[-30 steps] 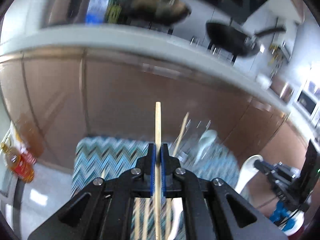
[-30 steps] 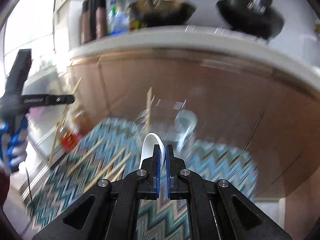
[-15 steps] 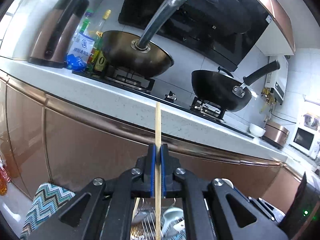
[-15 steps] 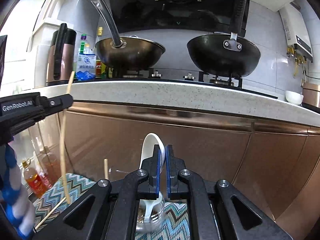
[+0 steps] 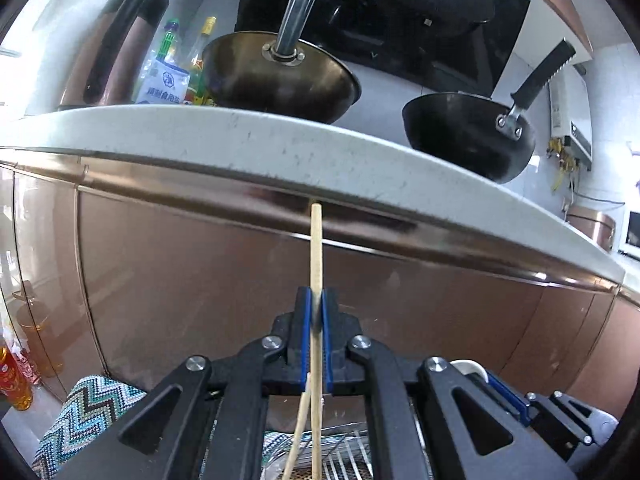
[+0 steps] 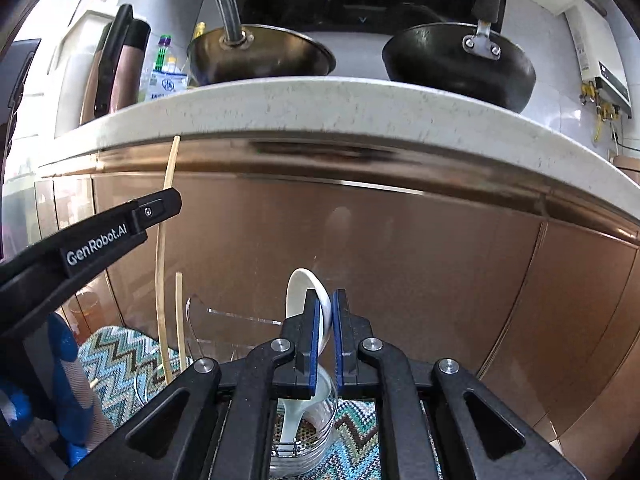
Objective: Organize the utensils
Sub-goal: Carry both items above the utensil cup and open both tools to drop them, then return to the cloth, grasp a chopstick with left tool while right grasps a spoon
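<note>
Chopstick point(image 5: 316, 264), a pale wooden one, was held upright between the blue pads of the left gripper point(image 5: 316, 312), whose jaws were closed tight on its shaft; its upper end stood well above the fingertips, and its lower end ran down toward a clear holder point(image 6: 224, 332). A second chopstick point(image 5: 298, 428) was seen leaning just beside the first, below the gripper. From the right wrist view, the held chopstick point(image 6: 164, 248) was seen hanging from the left gripper point(image 6: 160, 210) over the holder's left part, next to the shorter stick point(image 6: 180, 320) already standing there. A white spoon point(image 6: 308, 300) was clamped by the right gripper point(image 6: 325, 320), bowl uppermost, its handle reaching down into the holder's glass cup point(image 6: 316, 432). The holder rested on a zigzag-patterned mat point(image 6: 116, 364). Behind were copper-coloured cabinet fronts point(image 5: 200, 280) under a pale speckled countertop point(image 5: 280, 140), on which two woks point(image 5: 280, 76) and a brown kettle point(image 5: 112, 56) were set.
</note>
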Demonstrator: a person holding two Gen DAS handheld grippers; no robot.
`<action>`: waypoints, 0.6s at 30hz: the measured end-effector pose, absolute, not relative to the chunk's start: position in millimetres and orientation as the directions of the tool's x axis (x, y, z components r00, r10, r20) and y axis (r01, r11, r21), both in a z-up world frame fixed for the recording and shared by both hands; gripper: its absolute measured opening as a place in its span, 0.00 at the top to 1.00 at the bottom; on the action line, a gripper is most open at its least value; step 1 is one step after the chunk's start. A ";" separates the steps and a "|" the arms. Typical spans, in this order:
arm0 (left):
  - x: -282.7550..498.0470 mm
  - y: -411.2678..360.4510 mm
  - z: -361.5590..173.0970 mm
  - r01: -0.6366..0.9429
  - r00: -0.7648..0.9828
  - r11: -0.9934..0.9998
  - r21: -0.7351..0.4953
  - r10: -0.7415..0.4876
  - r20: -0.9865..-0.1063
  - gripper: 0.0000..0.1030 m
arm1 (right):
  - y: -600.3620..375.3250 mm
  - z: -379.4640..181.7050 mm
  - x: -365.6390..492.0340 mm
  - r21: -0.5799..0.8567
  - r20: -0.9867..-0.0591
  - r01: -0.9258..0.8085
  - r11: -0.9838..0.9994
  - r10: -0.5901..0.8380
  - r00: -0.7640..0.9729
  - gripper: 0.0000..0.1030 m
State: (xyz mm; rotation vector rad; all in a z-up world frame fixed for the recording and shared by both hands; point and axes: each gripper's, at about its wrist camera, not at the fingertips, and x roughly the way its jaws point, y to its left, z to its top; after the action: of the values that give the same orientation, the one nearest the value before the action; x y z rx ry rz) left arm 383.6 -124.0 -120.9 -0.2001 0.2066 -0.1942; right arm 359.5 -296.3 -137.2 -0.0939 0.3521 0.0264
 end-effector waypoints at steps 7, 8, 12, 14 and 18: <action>375.2 -123.6 -124.2 0.170 0.960 0.967 -0.191 -0.206 -0.191 0.92 | -294.9 -139.1 353.5 -0.084 -0.365 -0.047 0.995 0.013 0.931 0.76; 374.4 -124.4 -123.7 0.172 0.959 0.967 -0.186 -0.208 -0.195 0.92 | -294.4 -138.6 354.5 -0.084 -0.367 -0.047 0.995 0.013 0.930 0.76; 369.0 -126.3 -124.1 0.177 0.954 0.968 -0.176 -0.213 -0.210 0.91 | -296.3 -135.0 351.3 -0.077 -0.372 -0.042 0.996 0.011 0.928 0.76; 366.1 -126.0 -123.8 0.178 0.954 0.969 -0.174 -0.213 -0.213 0.90 | -298.1 -132.3 347.5 -0.075 -0.367 -0.037 0.997 0.007 0.930 0.76; 359.8 -125.3 -123.0 0.181 0.952 0.969 -0.166 -0.215 -0.220 0.90 | -299.7 -124.9 342.7 -0.079 -0.358 -0.030 0.996 0.000 0.934 0.75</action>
State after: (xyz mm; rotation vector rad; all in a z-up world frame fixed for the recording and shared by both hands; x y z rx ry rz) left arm 359.8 -125.3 -123.0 -0.1454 0.2391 -0.2018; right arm 342.7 -299.7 -124.9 -0.0835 0.3661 0.0155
